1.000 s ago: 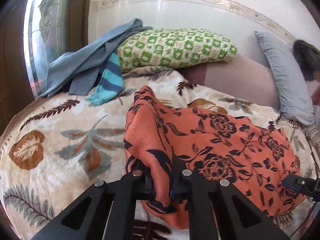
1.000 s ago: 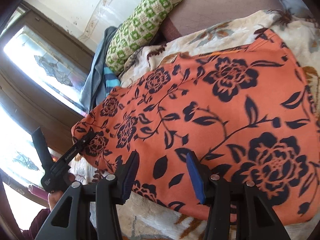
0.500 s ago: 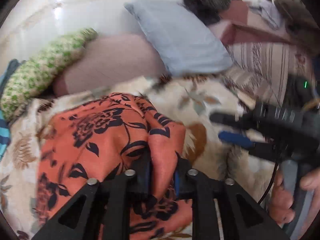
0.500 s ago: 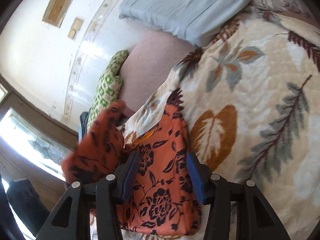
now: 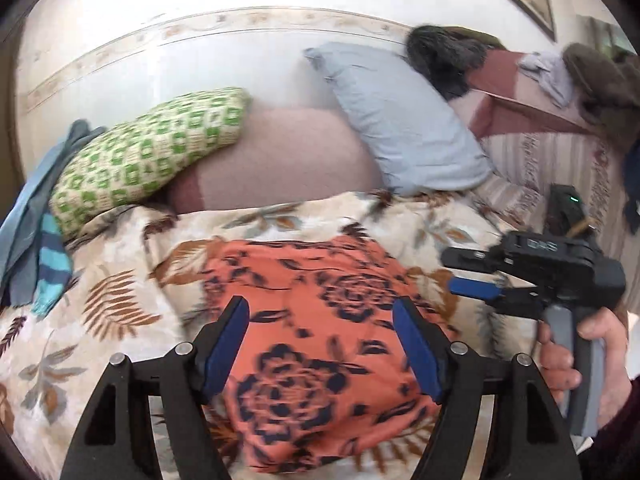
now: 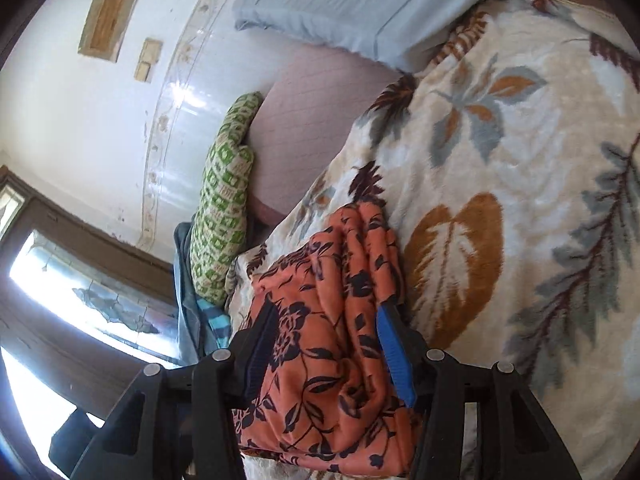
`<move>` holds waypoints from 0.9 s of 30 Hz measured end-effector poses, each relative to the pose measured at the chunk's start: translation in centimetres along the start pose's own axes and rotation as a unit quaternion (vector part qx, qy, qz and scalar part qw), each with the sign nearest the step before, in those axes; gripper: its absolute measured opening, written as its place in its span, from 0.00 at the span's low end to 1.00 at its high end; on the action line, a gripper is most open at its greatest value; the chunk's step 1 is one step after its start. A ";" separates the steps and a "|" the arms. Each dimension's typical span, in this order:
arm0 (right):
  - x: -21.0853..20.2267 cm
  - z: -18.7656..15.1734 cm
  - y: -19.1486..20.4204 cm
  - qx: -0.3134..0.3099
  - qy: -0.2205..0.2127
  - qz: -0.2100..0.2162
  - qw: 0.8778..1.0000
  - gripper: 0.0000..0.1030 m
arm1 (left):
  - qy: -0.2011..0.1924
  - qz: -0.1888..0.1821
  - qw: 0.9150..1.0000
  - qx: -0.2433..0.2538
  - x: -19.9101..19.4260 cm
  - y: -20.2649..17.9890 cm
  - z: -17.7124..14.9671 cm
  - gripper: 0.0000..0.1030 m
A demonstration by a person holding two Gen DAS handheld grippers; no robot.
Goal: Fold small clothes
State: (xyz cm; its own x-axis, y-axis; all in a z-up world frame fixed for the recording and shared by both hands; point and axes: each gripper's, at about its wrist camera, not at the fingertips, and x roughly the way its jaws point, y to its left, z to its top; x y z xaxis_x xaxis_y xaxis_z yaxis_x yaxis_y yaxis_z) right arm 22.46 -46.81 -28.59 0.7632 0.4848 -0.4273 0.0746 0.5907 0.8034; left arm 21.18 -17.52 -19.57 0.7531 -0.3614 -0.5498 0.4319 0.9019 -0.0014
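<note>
An orange cloth with a black flower print (image 5: 304,392) lies folded on the leaf-print blanket (image 5: 100,320). My left gripper (image 5: 320,308) hangs just over its near half with the jaws opening; the cloth lies below the blue pads and neither pad presses on it. My right gripper (image 5: 460,274), held by a hand (image 5: 568,352), hovers right of the cloth with its fingers apart and nothing between them. In the right wrist view the bunched cloth (image 6: 340,380) shows past the right gripper (image 6: 328,312), whose pads stand clear of it.
Against the wall lie a green checked pillow (image 5: 148,156), a pink cushion (image 5: 288,156) and a grey-blue pillow (image 5: 400,128). Blue and striped clothes (image 5: 32,216) are heaped at the far left. More bedding and dark clothes (image 5: 448,56) lie at the back right.
The left gripper carried a pinched fold of the orange cloth across to the right, then let go and spread its jaws. The right gripper drew off to the cloth's right side.
</note>
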 end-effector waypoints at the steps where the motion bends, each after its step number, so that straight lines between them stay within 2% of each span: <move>1: 0.5 -0.4 1.0 -0.012 0.005 0.005 1.000 0.53 | 0.009 0.030 0.999 -0.014 0.6 1.4 -0.1 0.73; 3: 1.4 -1.2 2.9 -0.040 0.011 0.016 0.999 0.53 | 0.027 0.067 0.996 -0.044 1.8 4.0 -0.7 0.73; 5: 2.2 -2.2 4.6 -0.064 0.017 0.033 0.997 0.53 | 0.045 0.075 0.994 -0.065 3.1 5.4 -2.0 0.73; 6: 2.7 -2.7 5.4 -0.078 0.021 0.037 0.996 0.53 | 0.065 0.077 0.993 -0.057 4.1 5.3 -2.8 0.73; 8: 3.8 -3.4 6.3 -0.097 0.031 0.022 0.995 0.53 | 0.104 0.098 0.990 -0.010 6.0 4.2 -4.7 0.73; 11: 5.7 -4.3 5.6 -0.091 0.063 -0.026 0.994 0.53 | 0.071 0.124 0.989 0.045 5.6 2.8 -6.3 0.73; 13: 7.3 -5.0 3.9 -0.096 0.123 -0.094 0.983 0.46 | 0.079 0.118 0.988 0.063 5.5 2.5 -6.0 0.73; 14: 7.9 -5.5 3.3 -0.114 0.146 -0.123 0.975 0.28 | 0.083 0.111 0.989 0.060 5.4 2.8 -5.9 0.73; 15: 7.8 -5.9 3.5 -0.141 0.148 -0.134 0.970 0.25 | 0.086 0.103 0.990 0.048 5.5 3.3 -5.7 0.73; 18: 7.2 -6.6 2.8 -0.130 0.178 -0.134 0.966 0.25 | 0.093 0.067 0.993 -0.016 5.8 5.2 -5.0 0.73; 20: 6.8 -7.5 2.3 -0.118 0.194 -0.136 0.964 0.25 | 0.083 0.063 0.994 -0.040 5.5 6.0 -4.6 0.73; 23: 6.2 -8.9 3.1 -0.147 0.210 -0.167 0.952 0.24 | 0.063 0.071 0.995 -0.043 5.2 6.0 -4.3 0.73; 27: 5.2 -8.1 4.2 -0.135 0.224 -0.187 0.947 0.23 | 0.080 0.068 0.994 -0.020 6.1 4.9 -4.4 0.73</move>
State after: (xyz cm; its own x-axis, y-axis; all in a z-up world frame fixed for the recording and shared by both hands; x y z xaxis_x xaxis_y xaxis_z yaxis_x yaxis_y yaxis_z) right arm 21.54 -36.63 -30.78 0.3631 0.3972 -0.8429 0.0728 0.8897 0.4506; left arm 25.67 -14.22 -26.61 0.7132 -0.1963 -0.6729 0.3094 0.9496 0.0510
